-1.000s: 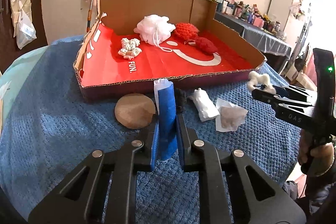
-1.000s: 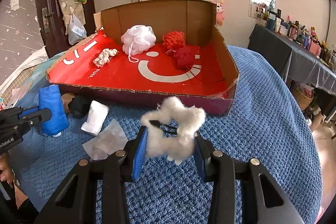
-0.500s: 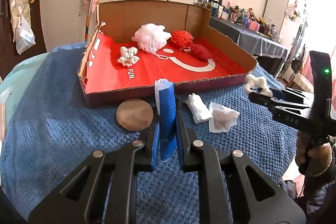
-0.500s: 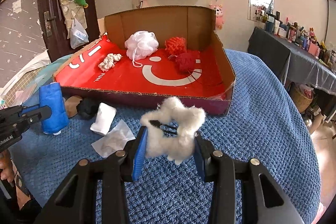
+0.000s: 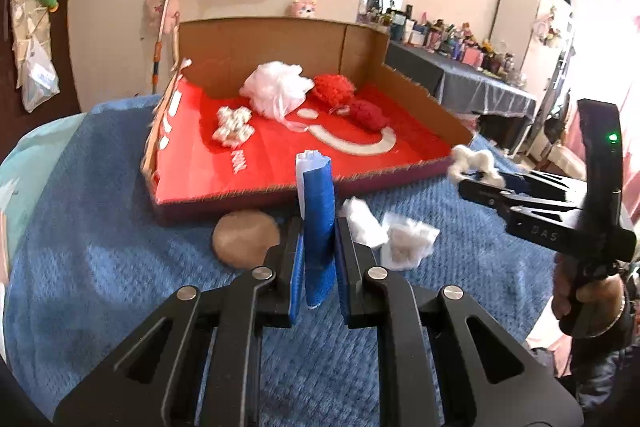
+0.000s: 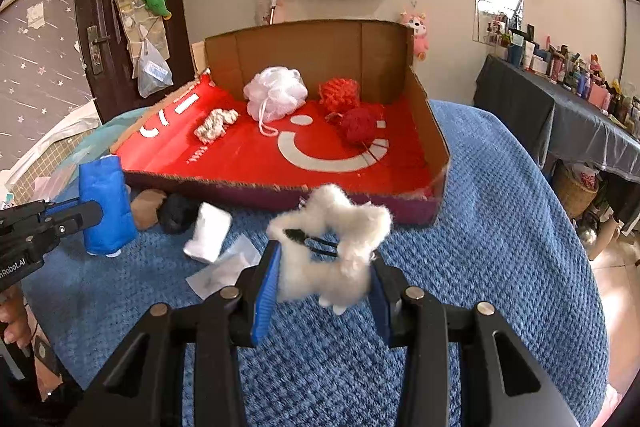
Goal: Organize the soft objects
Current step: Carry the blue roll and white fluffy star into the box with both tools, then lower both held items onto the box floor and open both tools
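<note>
**Ana:** Grip check first: what does each gripper have?

**Ben:** At the lower centre of its own view, the left gripper (image 5: 316, 247) is clamped on an upright blue pouch (image 5: 318, 223). The right gripper (image 6: 324, 263) is squeezing a white fluffy star (image 6: 332, 247), also lower centre.

**Ana:** How will those 2 handle?

**Ben:** Both look light and squashy, I'd judge. The star's fluff compresses, so a hold across its middle seems safest; the pouch is pinched low on its body and stands steady.

**Ana:** And the destination?

**Ben:** The red cardboard box (image 6: 424, 107) fills mid-frame, already holding a white mesh pouf (image 6: 276, 93) and 2 red yarn pieces. Both loads hang short of its front wall.
</note>
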